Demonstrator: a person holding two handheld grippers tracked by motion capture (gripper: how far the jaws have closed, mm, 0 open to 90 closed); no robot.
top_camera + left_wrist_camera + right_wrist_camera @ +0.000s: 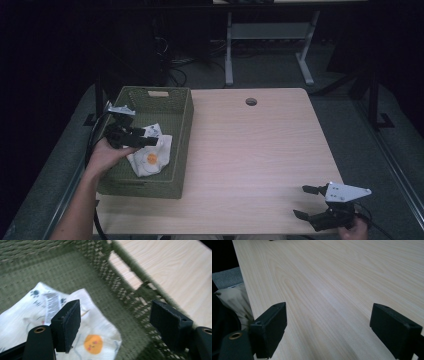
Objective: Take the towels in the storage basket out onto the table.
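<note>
Right gripper (306, 201) idles at the near table (250, 150) edge, jaws wide and empty. Farther off, the left gripper (150, 138) hangs wide open over the white printed cloth (151, 157) in the green basket (182, 125). Descending off-centre, it might snag the woven wall beside it, or pinch only a corner; the blur hides the gap.

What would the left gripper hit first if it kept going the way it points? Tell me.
Probably the white printed cloth lying in the green basket. The left gripper, jaws open, points down at the cloth's edge; depth is unclear, so it might meet the basket's woven floor just beside it.
</note>
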